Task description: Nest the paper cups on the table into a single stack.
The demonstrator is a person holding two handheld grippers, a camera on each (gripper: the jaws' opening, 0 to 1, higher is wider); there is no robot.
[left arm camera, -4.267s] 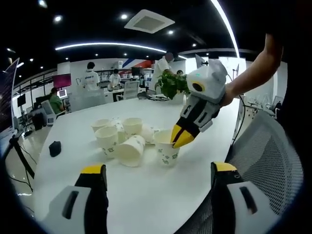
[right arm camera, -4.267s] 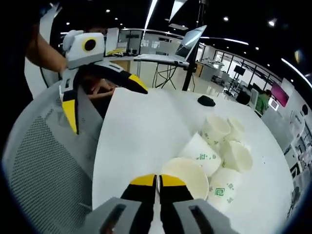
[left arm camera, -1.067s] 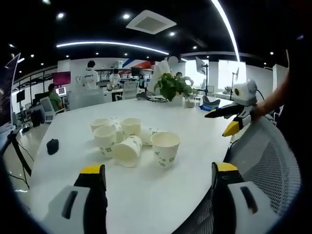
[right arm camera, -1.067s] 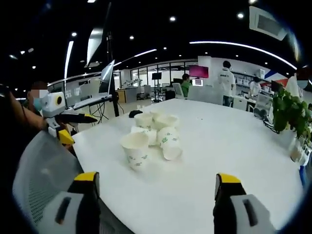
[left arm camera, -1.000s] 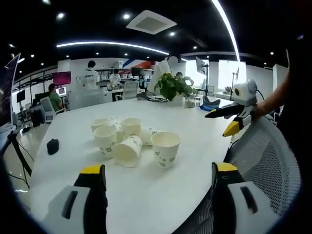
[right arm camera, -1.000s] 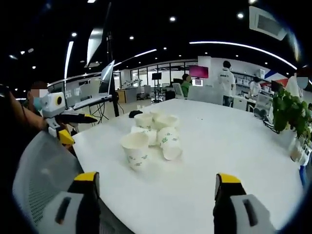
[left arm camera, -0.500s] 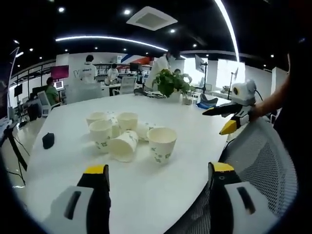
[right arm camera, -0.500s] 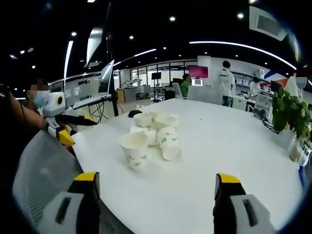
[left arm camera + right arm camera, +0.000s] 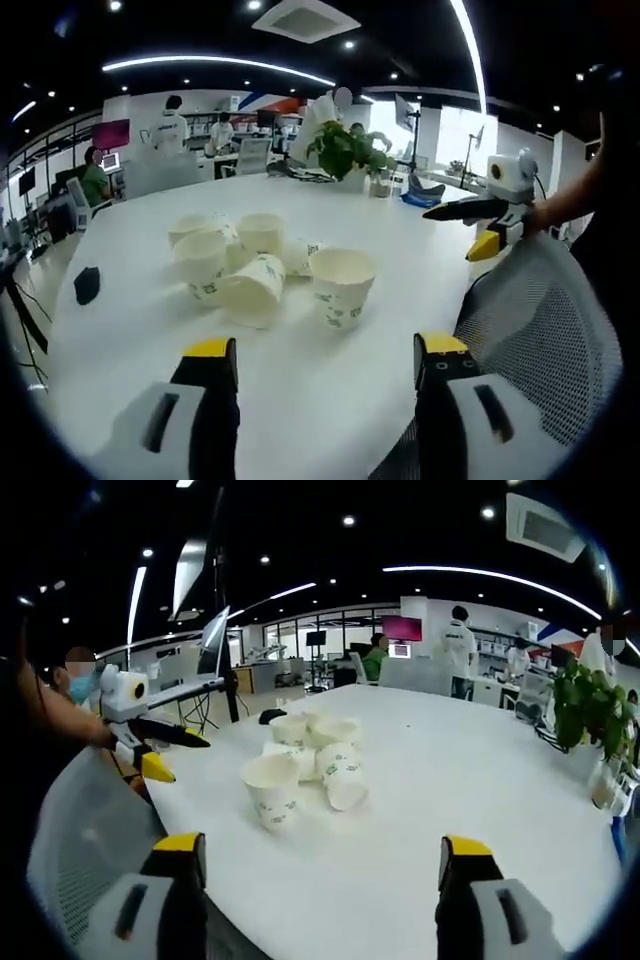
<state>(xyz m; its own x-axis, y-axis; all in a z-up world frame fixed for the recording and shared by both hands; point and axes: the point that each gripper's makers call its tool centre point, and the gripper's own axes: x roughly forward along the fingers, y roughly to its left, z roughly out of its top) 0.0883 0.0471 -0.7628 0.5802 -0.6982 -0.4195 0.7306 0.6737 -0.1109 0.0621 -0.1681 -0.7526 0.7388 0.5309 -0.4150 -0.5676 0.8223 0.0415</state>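
Several white paper cups with green print sit clustered mid-table. Nearest stands an upright cup [image 9: 343, 286] [image 9: 271, 789]. Beside it a cup lies on its side [image 9: 250, 291] [image 9: 345, 777]; more upright cups [image 9: 260, 233] [image 9: 290, 728] stand behind. My left gripper [image 9: 325, 372] is open, short of the cluster, with nothing between its jaws; it also hangs at the table's left edge [image 9: 178, 757]. My right gripper [image 9: 318, 865] is open and holds nothing, well back from the cups; it hovers over the chair [image 9: 470, 228].
The white table [image 9: 300, 390] is wide, with bare surface around the cups. A small black object [image 9: 87, 285] lies far left. A potted plant [image 9: 345, 150] stands at the far edge. A mesh chair back [image 9: 540, 330] is near the right gripper. People work in the background.
The right gripper, earlier shut at the near cup's rim, has let go, opened and drawn back off the table. Lately the left gripper moved slightly towards the table; the cups stayed put.
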